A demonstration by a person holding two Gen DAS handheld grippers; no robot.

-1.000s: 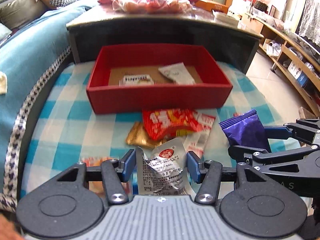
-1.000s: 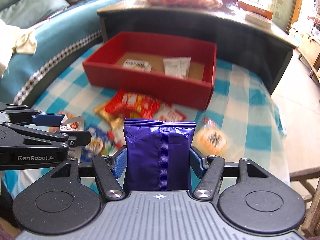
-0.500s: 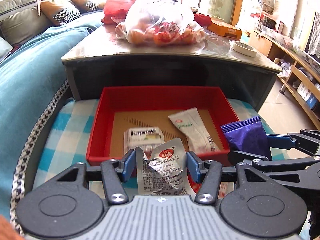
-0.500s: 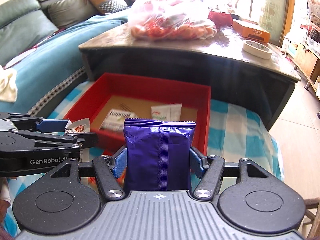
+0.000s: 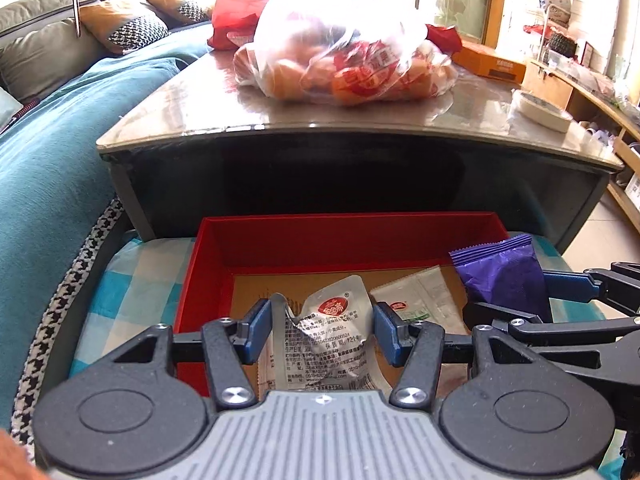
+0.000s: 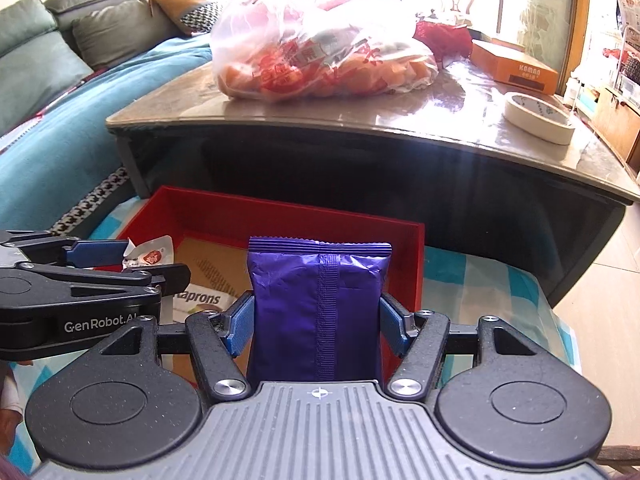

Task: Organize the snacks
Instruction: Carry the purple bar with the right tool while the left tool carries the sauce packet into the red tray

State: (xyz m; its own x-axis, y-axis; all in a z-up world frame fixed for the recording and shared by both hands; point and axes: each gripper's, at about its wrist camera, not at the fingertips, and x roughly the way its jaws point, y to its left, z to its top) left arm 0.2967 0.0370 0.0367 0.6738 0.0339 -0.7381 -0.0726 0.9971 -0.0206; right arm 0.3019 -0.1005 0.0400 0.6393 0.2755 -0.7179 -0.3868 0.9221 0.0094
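My left gripper is shut on a crumpled silver snack packet and holds it over the red box. My right gripper is shut on a purple snack packet, also over the red box, to the right of the left one. The purple packet also shows in the left wrist view. The silver packet also shows in the right wrist view. Inside the box lie a white sachet and a "Kaprons" pack.
The box sits on a blue-and-white checked cloth, right against a dark coffee table. On that table are a clear bag of snacks, an orange box and a tape roll. A teal sofa is at the left.
Both grippers have moved forward with their packets, from above the loose snacks on the cloth to over the red box. Neither grip has changed.
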